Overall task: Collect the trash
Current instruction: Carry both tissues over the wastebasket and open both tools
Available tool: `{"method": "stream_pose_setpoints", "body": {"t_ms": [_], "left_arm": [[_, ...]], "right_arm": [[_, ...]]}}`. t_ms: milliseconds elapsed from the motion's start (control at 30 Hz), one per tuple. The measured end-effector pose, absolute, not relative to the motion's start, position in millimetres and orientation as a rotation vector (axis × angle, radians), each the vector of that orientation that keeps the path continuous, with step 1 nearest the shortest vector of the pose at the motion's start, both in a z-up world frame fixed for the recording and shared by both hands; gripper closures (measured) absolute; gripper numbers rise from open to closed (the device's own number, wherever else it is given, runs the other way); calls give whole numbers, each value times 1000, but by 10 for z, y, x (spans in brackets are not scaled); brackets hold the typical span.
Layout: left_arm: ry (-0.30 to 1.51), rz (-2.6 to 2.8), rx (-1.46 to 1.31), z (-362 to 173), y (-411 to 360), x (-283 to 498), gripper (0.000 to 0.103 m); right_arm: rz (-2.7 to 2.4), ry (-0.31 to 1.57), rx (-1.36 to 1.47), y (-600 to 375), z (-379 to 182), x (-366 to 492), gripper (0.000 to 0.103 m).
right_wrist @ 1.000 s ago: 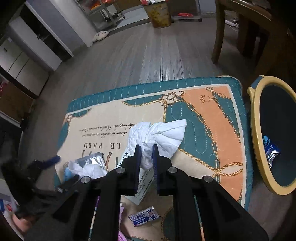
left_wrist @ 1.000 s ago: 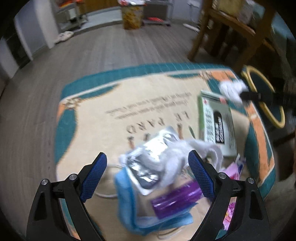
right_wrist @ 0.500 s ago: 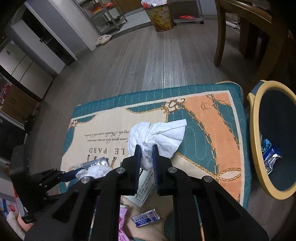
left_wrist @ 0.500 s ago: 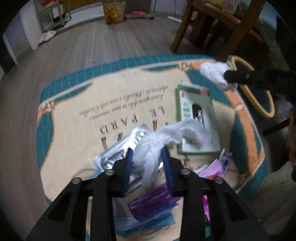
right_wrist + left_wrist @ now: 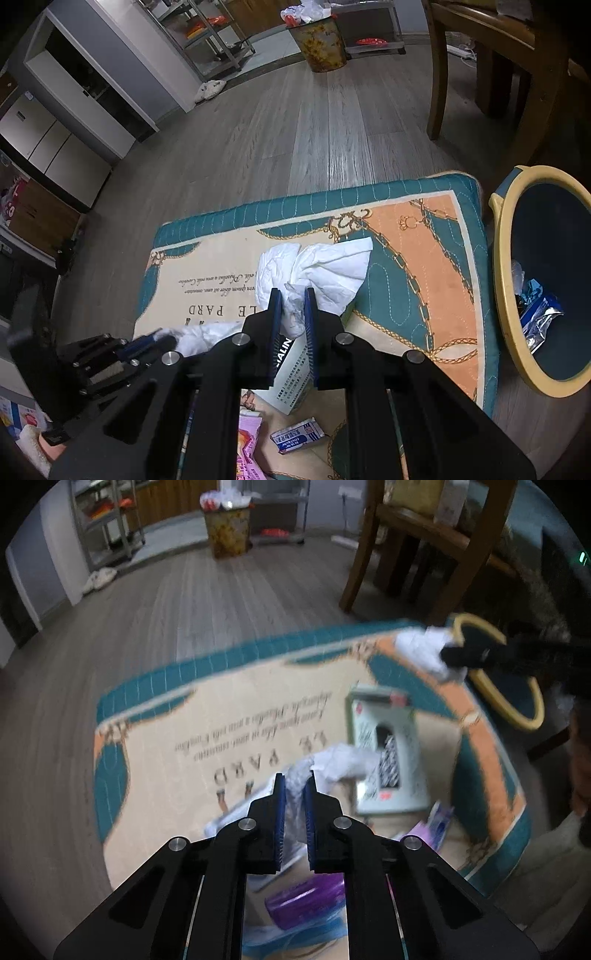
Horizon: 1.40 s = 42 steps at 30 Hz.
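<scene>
My left gripper is shut on a crumpled white tissue and holds it above the patterned mat. My right gripper is shut on another crumpled white tissue, held above the mat left of the yellow-rimmed bin. The bin holds foil wrappers. In the left wrist view the right gripper and its tissue hang at the mat's far right corner by the bin.
On the mat lie a green-white box, a purple wrapper, a blue mask, a pink packet and a small blue-white pack. Wooden chair legs stand behind the mat. A patterned bin stands far back.
My left gripper closed on the white tissue and lifted it off the pile. My right gripper rose a little with its tissue, staying left of the bin.
</scene>
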<state>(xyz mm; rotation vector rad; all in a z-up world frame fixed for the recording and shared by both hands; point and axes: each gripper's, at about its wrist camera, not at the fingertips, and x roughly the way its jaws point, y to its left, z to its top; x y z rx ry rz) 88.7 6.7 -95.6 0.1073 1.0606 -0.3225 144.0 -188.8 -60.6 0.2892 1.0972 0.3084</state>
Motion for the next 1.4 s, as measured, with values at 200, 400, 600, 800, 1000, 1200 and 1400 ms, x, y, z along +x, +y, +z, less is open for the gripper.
{"method": "stream_pose_setpoints", "body": {"t_ms": [200,400,600,800,1000,1200,1400], "left_arm": [[928,-316,66,-554,41,950,94],[815,-343,39,-168,-149,994,94],[787,-408,19,-50,-480,1062,94],[790,-473,38,-67,-950,1149,94],[781,-550,64,-83,-1485,1173,94],[799,-622,77,-192,-1997,1180,94],[836,-697,112,-406,-2552,1171,94]], "right_arm": [[308,1056,316,-2007,-454,1445,91],[299,1010,377,-2276,-287,1422,91],[269,967,425,-2667,-143,1347,91],[210,924,472,-3206,-37,1268,91],[129,896,528,-3814,-48,1128,91],[44,873,564,-4306,-76,1018,91],[-42,910,576,-4666,-256,998,91]]}}
